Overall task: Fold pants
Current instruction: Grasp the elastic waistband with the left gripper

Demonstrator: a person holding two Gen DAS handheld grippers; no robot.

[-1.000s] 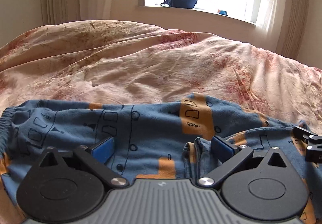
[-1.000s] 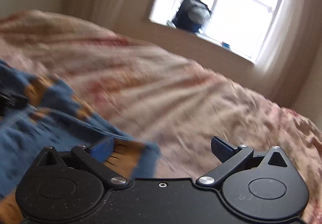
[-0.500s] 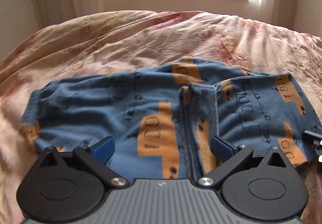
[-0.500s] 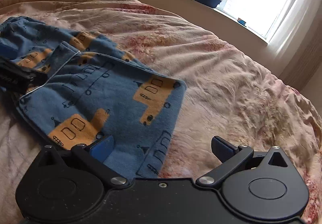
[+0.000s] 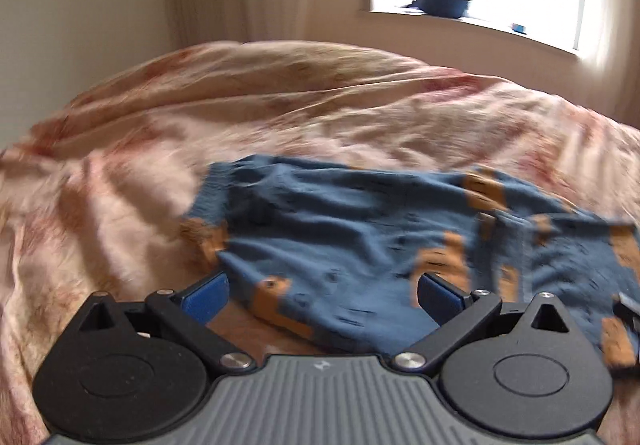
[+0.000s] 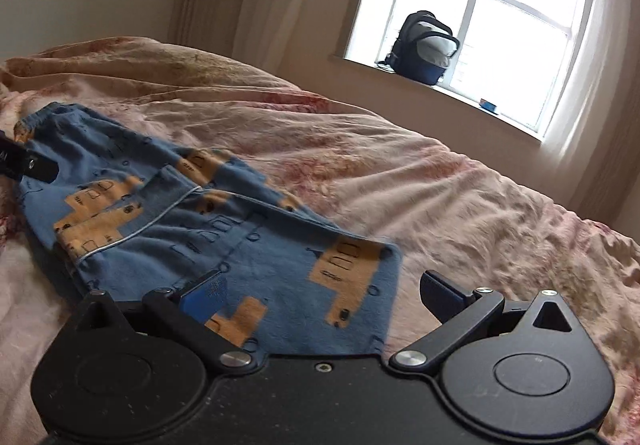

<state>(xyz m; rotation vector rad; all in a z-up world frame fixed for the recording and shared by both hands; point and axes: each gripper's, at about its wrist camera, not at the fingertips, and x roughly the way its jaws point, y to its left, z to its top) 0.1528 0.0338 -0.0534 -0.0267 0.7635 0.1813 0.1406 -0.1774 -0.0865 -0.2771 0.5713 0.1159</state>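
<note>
- The big bed with the pink, blotchy cover (image 6: 460,181) fills most of your view.
- The blue pants with orange shapes (image 6: 224,229) lie folded on that bed, right in front of you.
- A dark backpack (image 6: 426,45) sits on the window sill.
- Your left claw (image 5: 322,291) is wide open, holding nothing.
- Your right claw (image 6: 320,293) is wide open too, over the pants' edge.
</note>
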